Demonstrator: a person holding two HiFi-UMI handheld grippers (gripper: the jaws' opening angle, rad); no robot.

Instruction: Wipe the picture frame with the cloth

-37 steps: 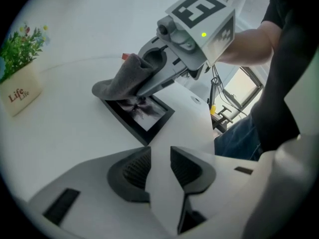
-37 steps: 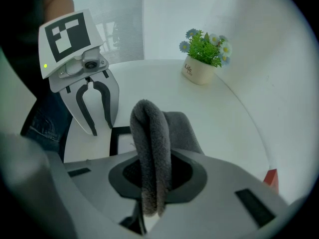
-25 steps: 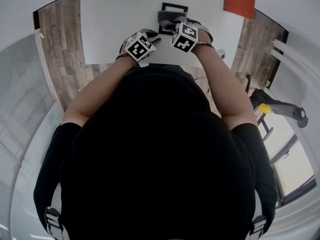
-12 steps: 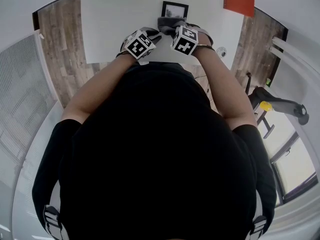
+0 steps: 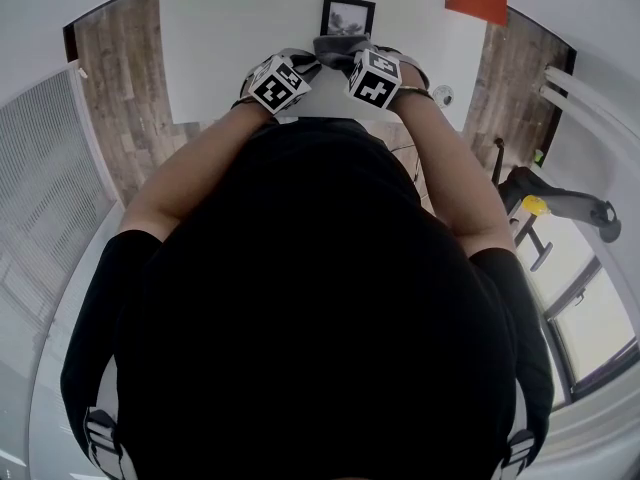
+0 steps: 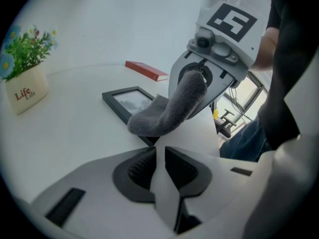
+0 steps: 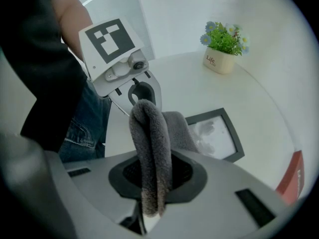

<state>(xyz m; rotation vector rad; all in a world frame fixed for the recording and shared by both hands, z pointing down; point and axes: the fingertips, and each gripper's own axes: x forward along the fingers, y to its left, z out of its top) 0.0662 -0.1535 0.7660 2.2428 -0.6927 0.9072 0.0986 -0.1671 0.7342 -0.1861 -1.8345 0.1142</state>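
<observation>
**Head view:** the picture frame (image 5: 348, 15) lies flat on the worktop (image 5: 220, 38), just beyond both grippers. The cloth (image 5: 335, 48) reaches its near edge.

**Left gripper view:** the left gripper (image 6: 160, 151) has just been closing its jaws. A narrow gap remains, with nothing between them.

**Right gripper view:** the right gripper (image 7: 152, 179) clamps the cloth. The frame lies ahead and to the right, so the wipe probably runs forward.

Over the white table (image 5: 230, 38), the right gripper (image 5: 350, 60) holds the grey cloth (image 5: 331, 46) at the picture frame (image 5: 348, 14)'s near edge.
</observation>
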